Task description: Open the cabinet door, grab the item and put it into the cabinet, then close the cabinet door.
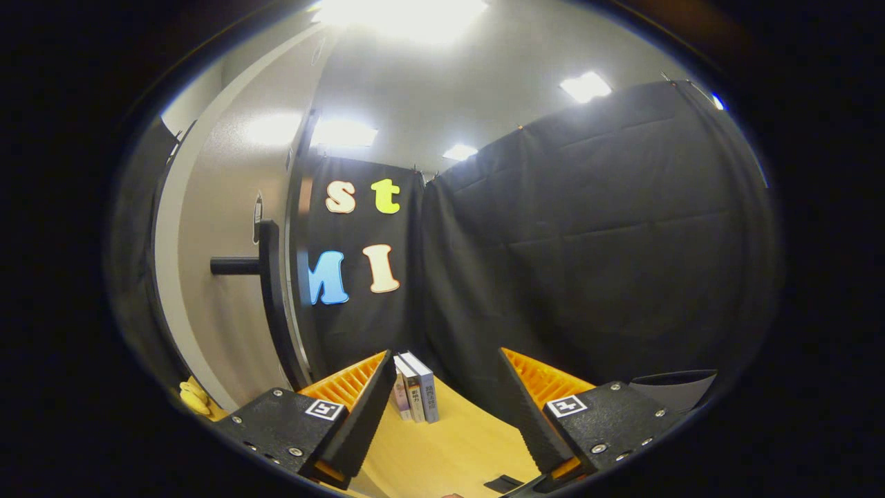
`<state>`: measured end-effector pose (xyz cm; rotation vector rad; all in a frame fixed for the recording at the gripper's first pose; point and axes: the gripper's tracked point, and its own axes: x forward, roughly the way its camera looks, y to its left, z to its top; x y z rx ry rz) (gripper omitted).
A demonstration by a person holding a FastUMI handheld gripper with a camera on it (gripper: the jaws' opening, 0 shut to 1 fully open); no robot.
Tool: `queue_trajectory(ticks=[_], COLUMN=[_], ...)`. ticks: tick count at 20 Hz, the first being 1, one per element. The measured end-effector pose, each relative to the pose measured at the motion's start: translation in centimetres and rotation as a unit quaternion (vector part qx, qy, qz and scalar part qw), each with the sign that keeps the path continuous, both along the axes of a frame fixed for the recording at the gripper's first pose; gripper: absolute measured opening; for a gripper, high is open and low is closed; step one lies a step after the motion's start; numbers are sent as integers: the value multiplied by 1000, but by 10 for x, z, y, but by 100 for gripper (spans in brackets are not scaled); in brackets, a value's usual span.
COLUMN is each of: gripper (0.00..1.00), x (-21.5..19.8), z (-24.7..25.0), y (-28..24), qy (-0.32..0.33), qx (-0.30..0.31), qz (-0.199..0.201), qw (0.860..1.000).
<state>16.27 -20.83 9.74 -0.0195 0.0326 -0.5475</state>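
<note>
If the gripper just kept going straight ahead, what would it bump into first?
Probably the black cloth wall. The open gripper has nothing between its fingers, and the books stand a bit off to one side, though depth is hard to judge.

Book (415, 387) spine lettering too small to read

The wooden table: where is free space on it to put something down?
Bare table lies between the open fingers of the hand-held gripper, running ahead toward the black cloth wall. It is crowded beside the left finger, where upright books stand. A yellow item sits by the cabinet door.
</note>
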Motion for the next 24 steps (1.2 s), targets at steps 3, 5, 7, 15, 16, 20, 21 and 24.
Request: queue_trajectory(ticks=[3,5,7,15,16,20,21,24], gripper=[90,90,90,89,89,89,89,90], x=[1,-1,0,7,8,14,17,27], z=[-3,0,0,-2,-2,-3,-3,-5], y=[3,5,17,88,96,127,134,158], qy=[5,8,8,9,9,9,8,7], qx=[9,4,2,-2,-1,0,2,11], qz=[5,7,18,86,95,129,137,163], qw=[1000,1000,1000,996,995,992,991,987])
